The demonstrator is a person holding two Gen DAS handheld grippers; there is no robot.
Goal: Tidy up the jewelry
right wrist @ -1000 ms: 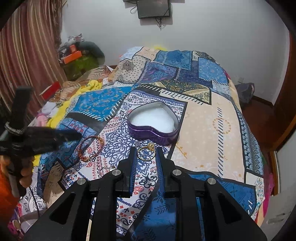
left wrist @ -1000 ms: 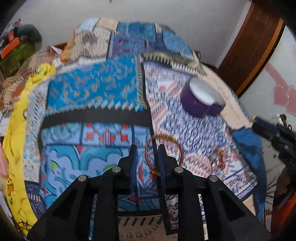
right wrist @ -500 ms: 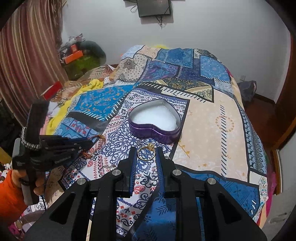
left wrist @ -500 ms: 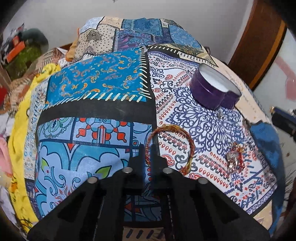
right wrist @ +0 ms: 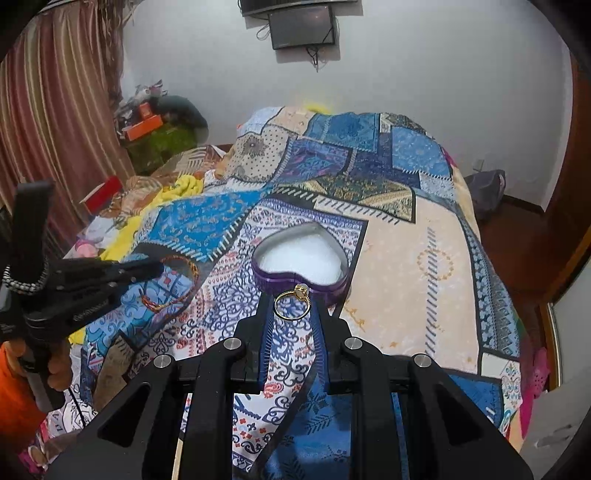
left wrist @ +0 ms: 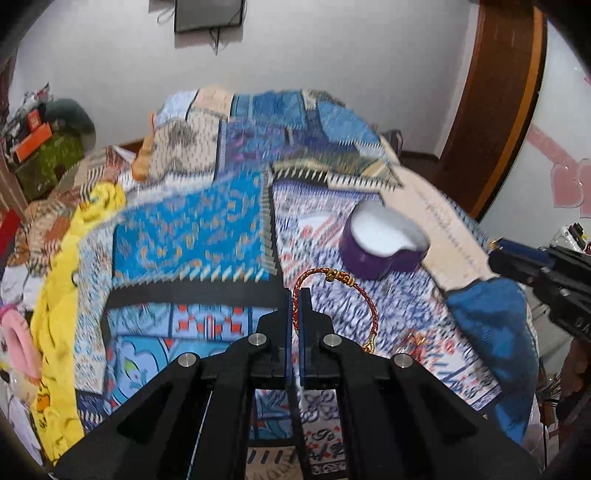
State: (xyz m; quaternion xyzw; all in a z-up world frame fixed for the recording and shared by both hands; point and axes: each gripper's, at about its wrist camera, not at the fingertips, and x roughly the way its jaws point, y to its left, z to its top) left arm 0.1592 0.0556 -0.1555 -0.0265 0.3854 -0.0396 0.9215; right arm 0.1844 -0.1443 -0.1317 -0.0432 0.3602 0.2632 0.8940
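One red-and-gold braided cord bracelet. One thin gold ring with a pale stone. One purple heart-shaped tin with white lining. One small blurred gold-and-red trinket on the quilt. Two black two-finger grippers: left, right. One blue patchwork quilt. One wall-mounted black screen.

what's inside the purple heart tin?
The purple heart tin shows only a white lining; no jewelry visible in it. The near wall hides its front inner edge, and the ring overlaps it.
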